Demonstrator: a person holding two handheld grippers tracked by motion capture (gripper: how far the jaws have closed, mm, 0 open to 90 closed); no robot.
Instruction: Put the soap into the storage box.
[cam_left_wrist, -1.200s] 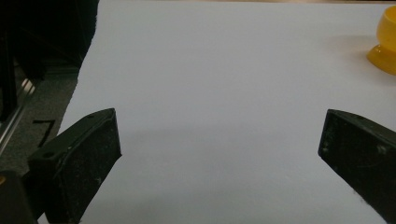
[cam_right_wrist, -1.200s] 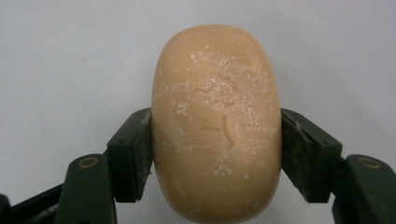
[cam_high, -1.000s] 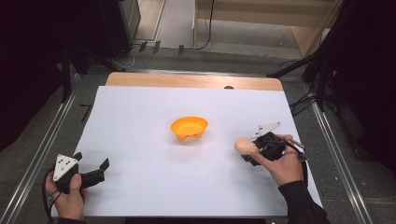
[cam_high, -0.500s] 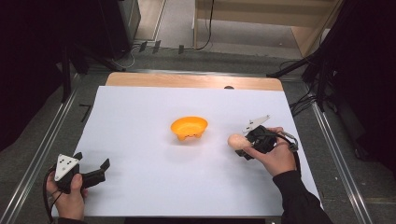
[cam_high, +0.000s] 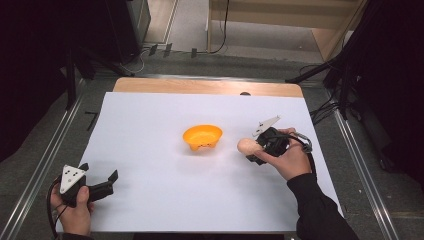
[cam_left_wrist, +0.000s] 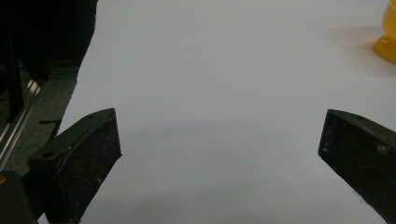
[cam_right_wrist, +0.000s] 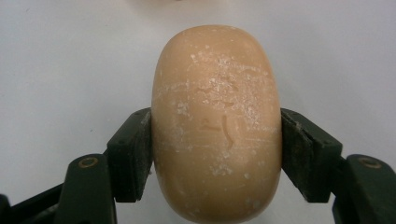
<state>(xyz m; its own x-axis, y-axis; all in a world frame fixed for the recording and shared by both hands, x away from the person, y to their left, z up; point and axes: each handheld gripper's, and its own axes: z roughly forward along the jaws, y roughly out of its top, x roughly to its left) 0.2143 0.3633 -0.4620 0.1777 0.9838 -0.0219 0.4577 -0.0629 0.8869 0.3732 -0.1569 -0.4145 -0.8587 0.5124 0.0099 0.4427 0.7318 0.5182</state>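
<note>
With its jaws clamped on both sides of the pale tan oval soap bar, held just right of the small orange plastic bowl, the right gripper should keep that squeeze steady and level while carrying it over the rim, lest the smooth bar slip.

Even overhead light is falling on the white table sheet, while the far floor and both sides are sinking into darkness. Soft shadows are lying beside the orange bowl. Both gripper views are looking slightly soft and grainy, with no glare.
</note>
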